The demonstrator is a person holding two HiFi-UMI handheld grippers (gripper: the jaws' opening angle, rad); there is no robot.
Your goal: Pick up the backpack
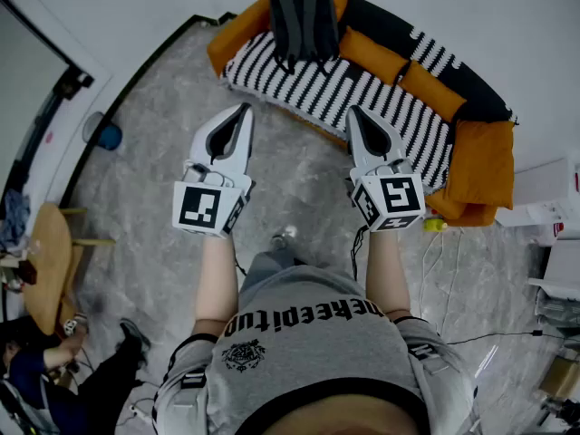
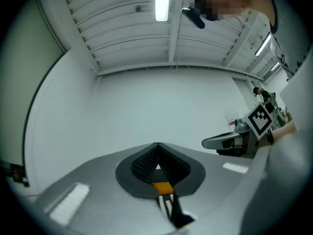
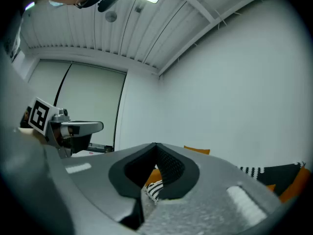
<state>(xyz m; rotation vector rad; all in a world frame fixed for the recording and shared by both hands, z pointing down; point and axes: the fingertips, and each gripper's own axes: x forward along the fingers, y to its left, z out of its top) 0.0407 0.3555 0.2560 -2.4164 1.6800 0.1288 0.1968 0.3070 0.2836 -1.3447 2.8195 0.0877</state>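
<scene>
The backpack [image 1: 304, 18] stood on the sofa [image 1: 381, 98] at twelve o'clock, its long axis running twelve-to-six, well apart from and about equally near the left gripper [image 1: 242, 110] and right gripper [image 1: 357, 113], both with jaws closed and empty.

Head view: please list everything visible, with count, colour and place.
backpack: 1, dark grey, on the sofa's left end
sofa: 1, orange, along the top wall
striped cover: 1, black and white, over the sofa seat
cushions: 2, orange, on the sofa beside the backpack
wooden table: 1, light brown, left edge
other person: 1, dark clothes, bottom left corner
left gripper: 1, white, shut, empty, left of centre
right gripper: 1, white, shut, empty, right of centre
T-shirt: 1, grey, bottom centre
</scene>
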